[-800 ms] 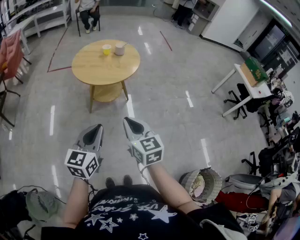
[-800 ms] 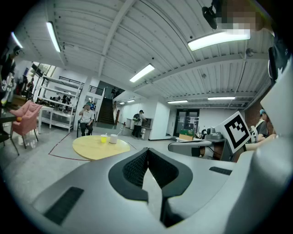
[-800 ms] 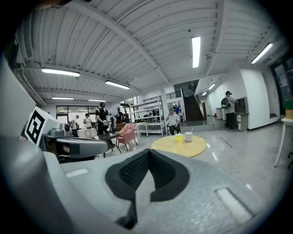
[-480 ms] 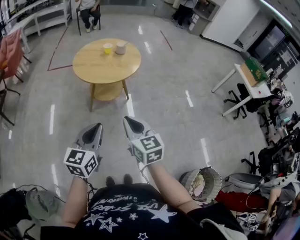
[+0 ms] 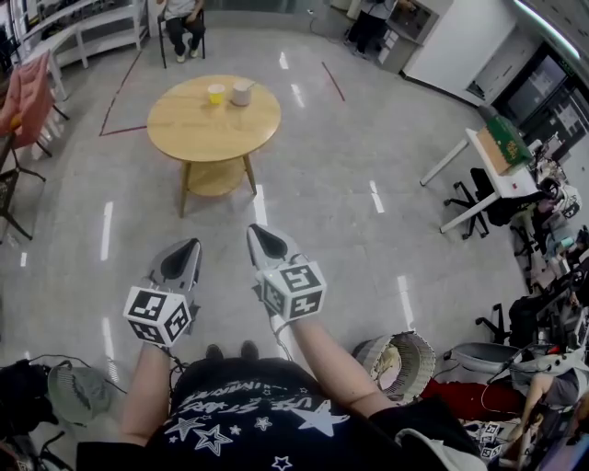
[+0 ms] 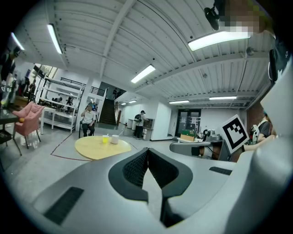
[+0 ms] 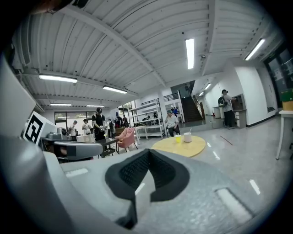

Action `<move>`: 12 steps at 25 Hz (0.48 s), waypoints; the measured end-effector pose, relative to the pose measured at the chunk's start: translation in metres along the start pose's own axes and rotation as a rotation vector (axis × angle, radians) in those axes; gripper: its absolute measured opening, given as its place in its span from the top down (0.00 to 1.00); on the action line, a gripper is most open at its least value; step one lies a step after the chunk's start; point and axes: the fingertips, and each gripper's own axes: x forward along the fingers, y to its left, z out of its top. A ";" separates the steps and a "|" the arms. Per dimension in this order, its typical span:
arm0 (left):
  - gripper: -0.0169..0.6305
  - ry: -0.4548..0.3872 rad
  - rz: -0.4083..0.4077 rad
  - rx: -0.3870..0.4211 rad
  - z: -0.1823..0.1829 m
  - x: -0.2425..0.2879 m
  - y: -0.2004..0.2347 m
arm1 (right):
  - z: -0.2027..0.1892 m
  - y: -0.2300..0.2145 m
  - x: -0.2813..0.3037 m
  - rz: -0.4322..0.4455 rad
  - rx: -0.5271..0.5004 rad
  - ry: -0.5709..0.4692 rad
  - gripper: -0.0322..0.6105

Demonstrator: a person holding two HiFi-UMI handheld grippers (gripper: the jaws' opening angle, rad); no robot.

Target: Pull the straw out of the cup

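A round wooden table [image 5: 213, 124] stands well ahead of me on the grey floor. On its far side sit a yellow cup [image 5: 215, 93] and a white cup [image 5: 242, 92] with a thin straw in it. The same white cup [image 7: 187, 136] and yellow cup [image 7: 178, 138] show small in the right gripper view, and both the white cup [image 6: 114, 139] and yellow cup [image 6: 105, 139] in the left gripper view. My left gripper [image 5: 188, 246] and right gripper [image 5: 256, 232] are held side by side at waist height, far short of the table. Both are shut with nothing in them.
A person sits on a chair [image 5: 180, 23] behind the table. A pink chair [image 5: 23, 101] stands at the left. A white desk [image 5: 492, 166] and office chairs crowd the right side. A round basket [image 5: 400, 361] and bags lie by my feet at the right.
The view has crept forward a little, so the table sits slightly lower in frame. Both grippers stay shut and side by side.
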 end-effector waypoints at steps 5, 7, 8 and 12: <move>0.96 -0.008 0.033 0.004 0.002 0.007 -0.008 | -0.002 -0.008 -0.004 0.040 -0.008 0.011 0.95; 0.96 -0.009 0.046 -0.005 -0.001 0.007 -0.011 | -0.003 -0.009 -0.006 0.057 -0.010 0.016 0.95; 0.96 -0.009 0.051 -0.010 -0.003 0.008 -0.012 | -0.004 -0.010 -0.007 0.065 -0.009 0.017 0.95; 0.96 -0.002 0.060 -0.017 -0.007 0.010 -0.011 | -0.006 -0.014 -0.006 0.076 -0.008 0.020 0.95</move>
